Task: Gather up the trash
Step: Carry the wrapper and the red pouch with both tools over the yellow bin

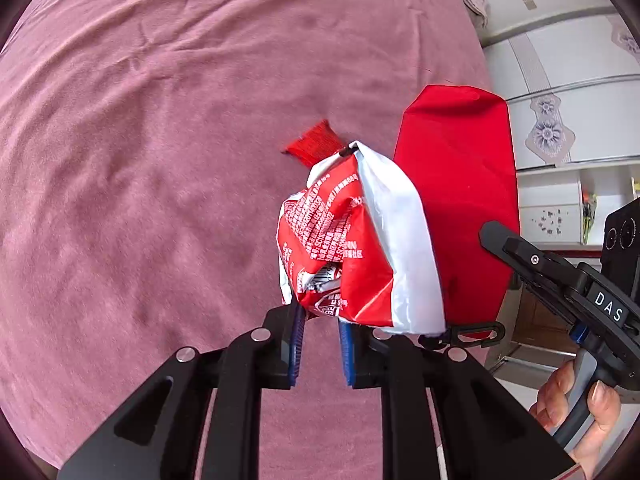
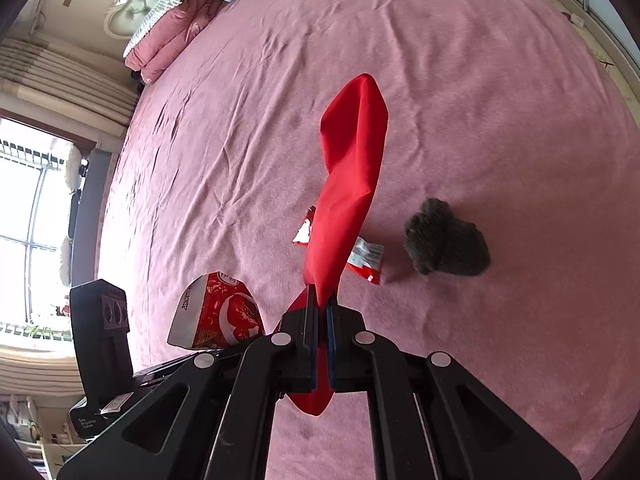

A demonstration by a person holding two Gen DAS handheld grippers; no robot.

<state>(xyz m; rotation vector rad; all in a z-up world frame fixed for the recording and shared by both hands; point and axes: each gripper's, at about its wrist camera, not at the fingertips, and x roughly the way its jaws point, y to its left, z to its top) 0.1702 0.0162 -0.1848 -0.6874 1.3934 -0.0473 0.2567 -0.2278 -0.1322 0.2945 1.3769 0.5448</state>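
Observation:
My left gripper [image 1: 322, 320] is shut on the lower edge of a crumpled red and white snack wrapper [image 1: 344, 240], held up above the pink bed sheet [image 1: 140, 160]. The same wrapper [image 2: 216, 312] shows at the lower left of the right wrist view. My right gripper [image 2: 320, 300] is shut on a red fabric bag [image 2: 348, 184], which hangs limp over the bed. That bag [image 1: 456, 200] is just right of the wrapper in the left wrist view. A second red and white wrapper [image 2: 366, 258] lies on the sheet, partly behind the bag. A small red torn piece [image 1: 314, 142] lies beyond the held wrapper.
A dark grey lump of cloth [image 2: 446, 242] sits on the sheet right of the lying wrapper. Folded pink quilts and pillows [image 2: 176, 36] are stacked at the headboard. A white cabinet [image 1: 560, 120] stands past the bed's edge. A person's hand [image 1: 580, 412] grips the right tool's handle.

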